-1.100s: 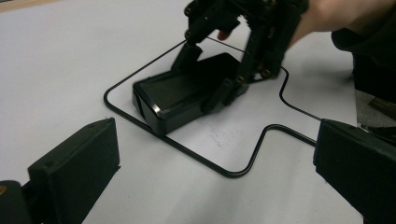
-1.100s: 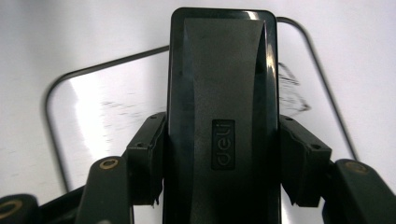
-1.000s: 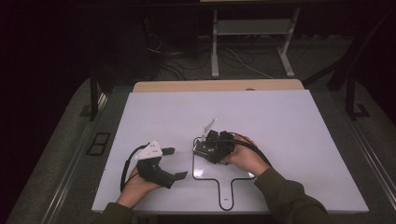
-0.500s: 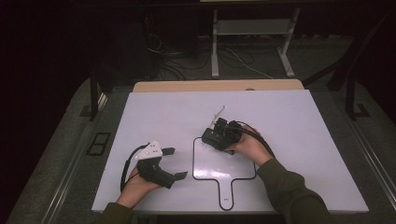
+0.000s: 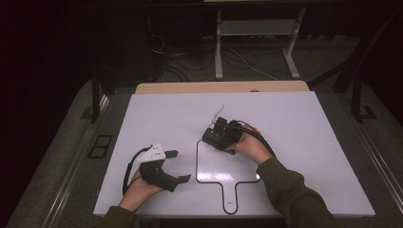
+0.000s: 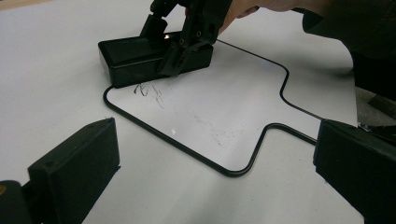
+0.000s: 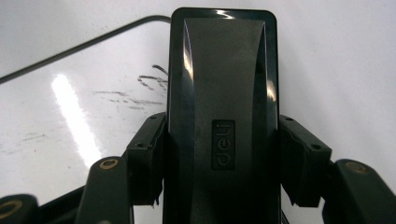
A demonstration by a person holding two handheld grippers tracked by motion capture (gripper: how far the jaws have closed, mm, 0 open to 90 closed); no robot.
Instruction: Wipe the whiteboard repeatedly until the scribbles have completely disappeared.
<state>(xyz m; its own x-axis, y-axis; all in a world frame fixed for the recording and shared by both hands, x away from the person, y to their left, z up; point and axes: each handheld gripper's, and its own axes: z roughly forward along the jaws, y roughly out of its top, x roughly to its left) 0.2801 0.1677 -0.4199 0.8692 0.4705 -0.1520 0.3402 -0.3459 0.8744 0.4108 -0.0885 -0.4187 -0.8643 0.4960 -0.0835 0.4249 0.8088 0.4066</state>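
A: Why does the left gripper (image 5: 178,166) just rest near the table's front edge?

B: Its jaws stand apart with nothing between them, likely waiting clear of the work.

A: And farther out?

B: The right gripper (image 5: 219,137) is clamped on the black eraser (image 7: 223,107), pressed flat at the small whiteboard's (image 5: 216,166) far corner, probably to rub off the faint marker smears (image 6: 152,91) there.

In your right gripper view the black eraser (image 7: 223,116) runs off the bottom edge, and it covers the whiteboard (image 7: 70,116) beneath it, so you cannot tell what marks lie under the eraser. The faint smears (image 6: 154,91) beside the eraser are too thin to read as writing.
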